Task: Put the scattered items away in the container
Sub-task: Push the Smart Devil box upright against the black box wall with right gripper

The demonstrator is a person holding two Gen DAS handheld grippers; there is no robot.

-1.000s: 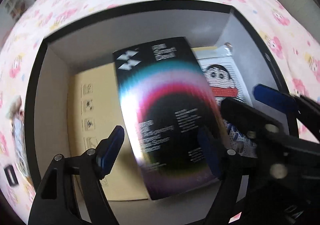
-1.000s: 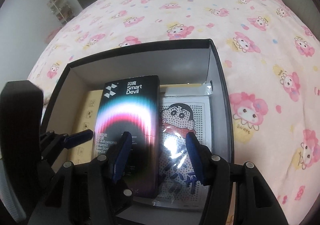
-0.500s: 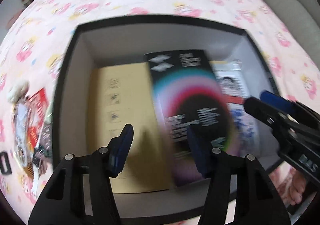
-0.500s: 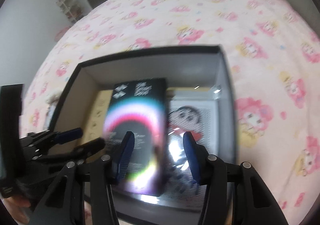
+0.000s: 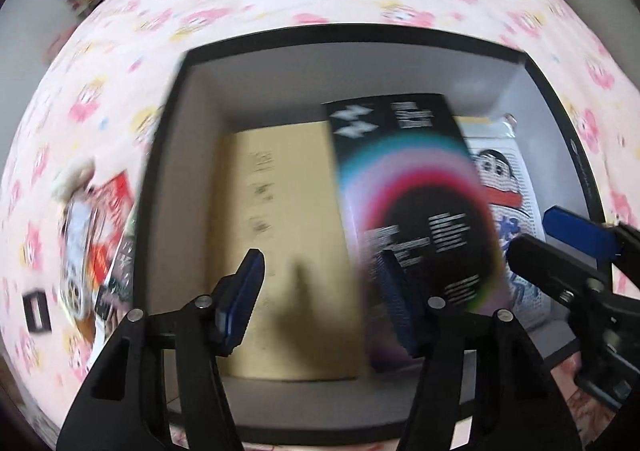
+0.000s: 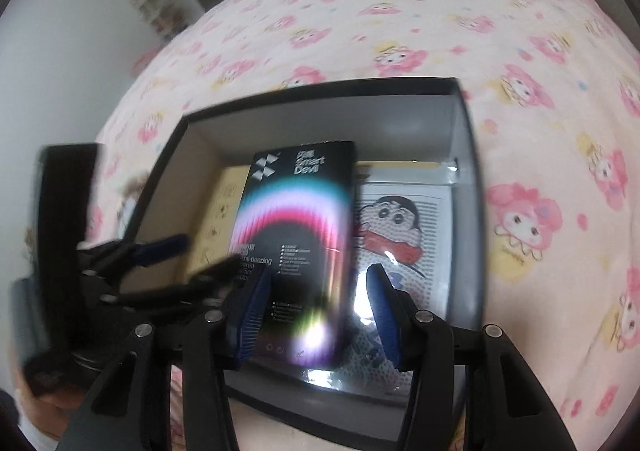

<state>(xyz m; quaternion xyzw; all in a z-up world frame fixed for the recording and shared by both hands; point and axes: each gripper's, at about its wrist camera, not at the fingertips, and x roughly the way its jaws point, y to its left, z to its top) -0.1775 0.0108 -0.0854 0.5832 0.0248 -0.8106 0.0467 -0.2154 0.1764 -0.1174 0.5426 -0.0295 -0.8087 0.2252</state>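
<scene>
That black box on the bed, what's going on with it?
Someone is tidying things into the black box using two hand-held claws. Inside lie a tan carton, a rainbow-printed black package and a cartoon packet. The left claw and right claw hover above, both empty. More items wait on the bedspread.
</scene>
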